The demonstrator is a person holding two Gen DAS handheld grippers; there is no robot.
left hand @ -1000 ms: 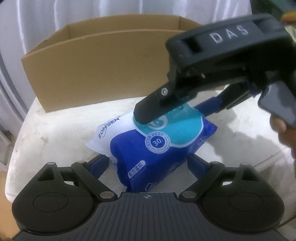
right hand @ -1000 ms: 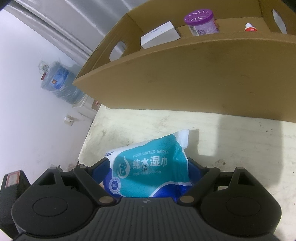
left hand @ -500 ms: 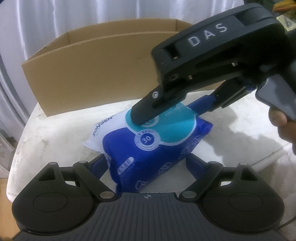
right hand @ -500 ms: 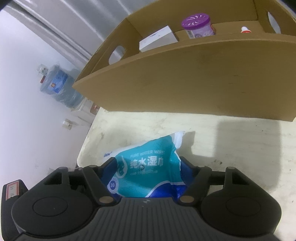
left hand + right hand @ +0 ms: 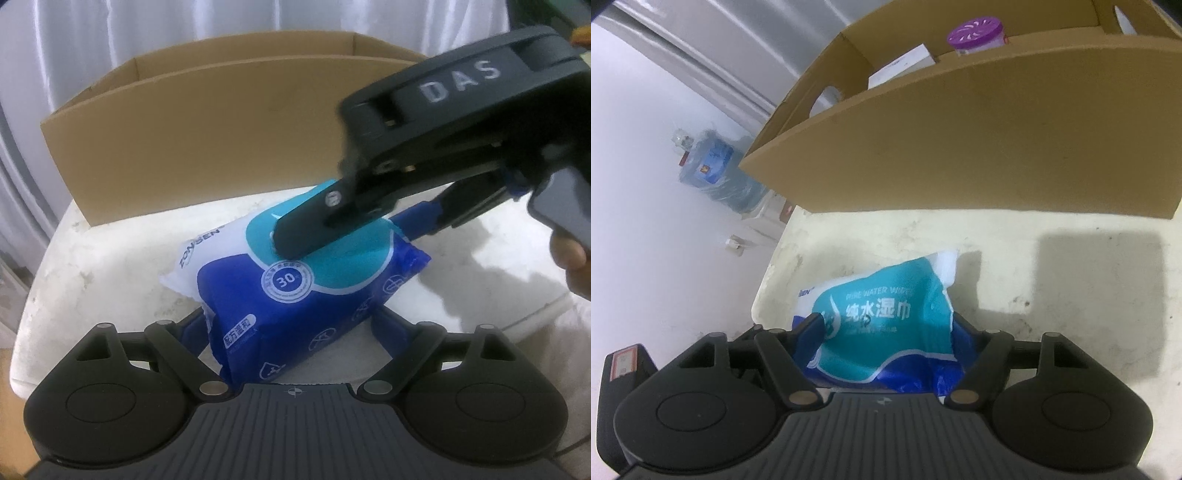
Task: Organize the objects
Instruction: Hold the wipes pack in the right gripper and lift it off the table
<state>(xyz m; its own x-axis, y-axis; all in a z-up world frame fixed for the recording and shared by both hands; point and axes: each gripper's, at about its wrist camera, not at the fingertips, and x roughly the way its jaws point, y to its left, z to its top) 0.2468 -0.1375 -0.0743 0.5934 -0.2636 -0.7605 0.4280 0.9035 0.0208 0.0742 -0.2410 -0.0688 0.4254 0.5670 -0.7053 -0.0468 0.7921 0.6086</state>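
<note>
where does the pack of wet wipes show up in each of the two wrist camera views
Left wrist view: pack of wet wipes at centre, on the white table, right gripper clamped across it.
Right wrist view: pack at lower centre, between the gripper's fingers.
Shared landmark: cardboard box behind the pack.

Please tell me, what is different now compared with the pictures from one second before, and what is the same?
The right tool closed its fingers on the wipes pack: a second ago they stood wider beside it, now they press its sides. The pack tilted up a little on the white table. The left tool stayed open around the pack's near end. The cardboard box, with the purple-lidded jar and white box inside, did not move.
</note>
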